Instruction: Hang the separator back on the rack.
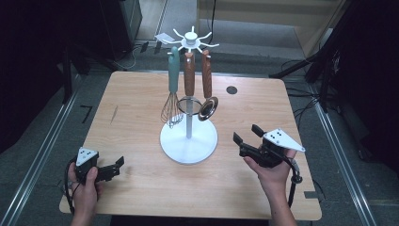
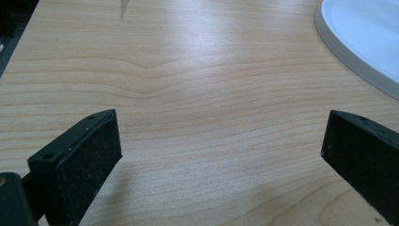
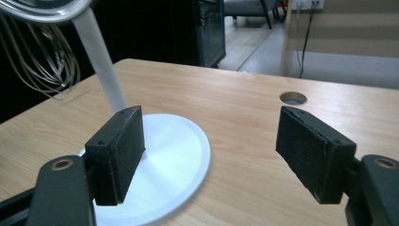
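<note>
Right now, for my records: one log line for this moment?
left gripper: open, idle | right gripper: open, near stand | whisk: hanging

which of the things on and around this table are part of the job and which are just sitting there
Likely part of the job:
- white utensil stand
- whisk, teal handle, hanging on it
- two wooden-handled utensils hanging beside it
- left gripper, open
- right gripper, open, nearest the stand

Just lying about:
- round cable hole in the wooden table
- cables on the floor
</note>
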The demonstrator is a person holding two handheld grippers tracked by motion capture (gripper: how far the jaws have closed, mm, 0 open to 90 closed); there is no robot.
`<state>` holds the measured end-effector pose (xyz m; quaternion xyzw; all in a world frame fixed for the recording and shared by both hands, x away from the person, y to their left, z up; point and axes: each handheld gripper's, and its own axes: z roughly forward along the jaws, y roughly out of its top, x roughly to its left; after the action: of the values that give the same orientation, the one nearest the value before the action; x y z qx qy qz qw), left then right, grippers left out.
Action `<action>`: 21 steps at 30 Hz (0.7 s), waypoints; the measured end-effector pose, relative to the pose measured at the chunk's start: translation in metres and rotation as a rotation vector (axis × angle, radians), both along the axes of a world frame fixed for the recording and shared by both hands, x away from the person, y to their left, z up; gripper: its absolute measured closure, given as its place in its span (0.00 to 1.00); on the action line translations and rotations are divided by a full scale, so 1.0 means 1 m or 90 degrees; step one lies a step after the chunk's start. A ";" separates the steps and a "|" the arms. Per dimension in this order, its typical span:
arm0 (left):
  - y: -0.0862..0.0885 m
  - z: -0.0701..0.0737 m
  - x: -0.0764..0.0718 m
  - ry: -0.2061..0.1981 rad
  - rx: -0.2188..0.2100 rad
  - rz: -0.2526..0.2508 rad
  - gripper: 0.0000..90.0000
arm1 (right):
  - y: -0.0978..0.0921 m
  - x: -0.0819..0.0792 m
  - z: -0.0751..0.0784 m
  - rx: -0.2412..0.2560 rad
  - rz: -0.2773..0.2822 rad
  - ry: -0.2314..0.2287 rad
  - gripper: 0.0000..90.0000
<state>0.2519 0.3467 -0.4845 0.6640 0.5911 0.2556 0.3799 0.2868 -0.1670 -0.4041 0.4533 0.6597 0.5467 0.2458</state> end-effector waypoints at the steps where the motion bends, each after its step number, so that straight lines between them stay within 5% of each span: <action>1: 0.000 0.000 0.000 0.000 0.000 0.000 0.00 | -0.002 -0.001 -0.003 -0.003 -0.004 0.005 0.28; 21: 0.000 0.000 0.000 0.001 0.002 -0.001 0.00 | -0.053 -0.017 -0.046 -0.025 -0.078 0.053 0.28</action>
<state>0.2517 0.3464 -0.4845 0.6651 0.5906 0.2555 0.3788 0.2694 -0.2204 -0.4504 0.5103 0.6509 0.4985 0.2597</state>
